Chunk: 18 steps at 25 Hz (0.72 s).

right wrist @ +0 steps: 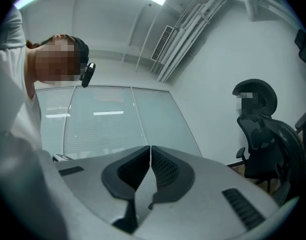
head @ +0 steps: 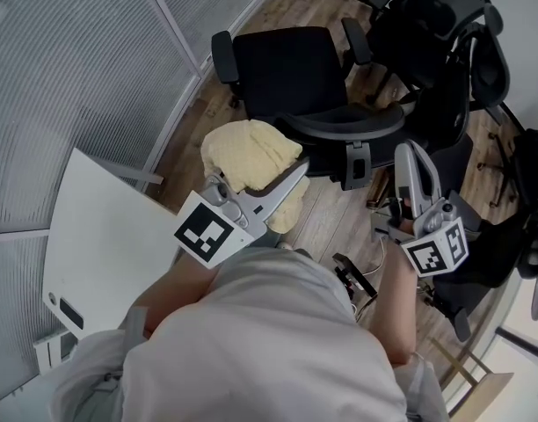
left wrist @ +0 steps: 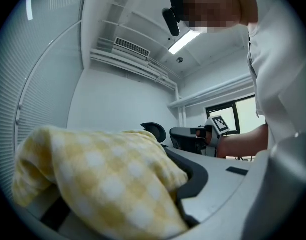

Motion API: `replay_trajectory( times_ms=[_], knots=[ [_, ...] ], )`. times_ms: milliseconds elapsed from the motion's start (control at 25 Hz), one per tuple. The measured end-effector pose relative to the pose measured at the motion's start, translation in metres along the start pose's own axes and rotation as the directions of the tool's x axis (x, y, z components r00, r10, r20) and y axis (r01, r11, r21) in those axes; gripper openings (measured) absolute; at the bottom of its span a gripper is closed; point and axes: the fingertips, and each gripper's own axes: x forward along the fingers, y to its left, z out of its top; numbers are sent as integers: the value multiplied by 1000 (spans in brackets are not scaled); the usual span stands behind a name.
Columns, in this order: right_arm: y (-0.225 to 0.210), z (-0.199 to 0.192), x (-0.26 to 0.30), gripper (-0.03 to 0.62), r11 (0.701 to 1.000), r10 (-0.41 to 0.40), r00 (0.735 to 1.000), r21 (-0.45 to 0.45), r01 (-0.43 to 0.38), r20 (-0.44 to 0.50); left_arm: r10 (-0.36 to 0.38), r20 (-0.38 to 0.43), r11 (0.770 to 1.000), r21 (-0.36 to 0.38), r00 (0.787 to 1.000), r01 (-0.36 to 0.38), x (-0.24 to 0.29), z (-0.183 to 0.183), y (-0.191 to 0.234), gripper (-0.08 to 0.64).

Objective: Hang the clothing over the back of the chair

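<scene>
A pale yellow checked cloth (head: 251, 152) hangs bunched from my left gripper (head: 291, 178), which is shut on it. In the left gripper view the cloth (left wrist: 103, 179) fills the space between the jaws and hides the left one. The black office chair (head: 291, 73) stands just beyond, its curved back (head: 348, 123) turned toward me; the cloth is beside the back's left end. My right gripper (head: 411, 161) is shut and holds nothing, to the right of the chair's back. In the right gripper view its jaws meet in front of a glass wall, at my right gripper (right wrist: 150, 154).
More black office chairs (head: 440, 33) crowd the upper right, one showing in the right gripper view as a black chair (right wrist: 265, 129). A white table (head: 93, 236) is at my left, with a blind-covered glass partition (head: 76, 77) behind it. Wooden floor (head: 326, 218) lies below.
</scene>
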Motion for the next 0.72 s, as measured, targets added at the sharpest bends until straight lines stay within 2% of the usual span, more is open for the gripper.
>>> replay_trajectory(
  times_ms=[440, 720],
  knots=[
    [-2, -6, 31, 23, 1000, 3, 1000, -18, -4, -31, -119, 4, 993, -27, 993, 119, 24, 2, 17, 74],
    [-7, -3, 41, 23, 997, -58, 998, -46, 58, -14, -204, 4, 979, -32, 979, 204, 33, 2, 25, 74]
  ],
)
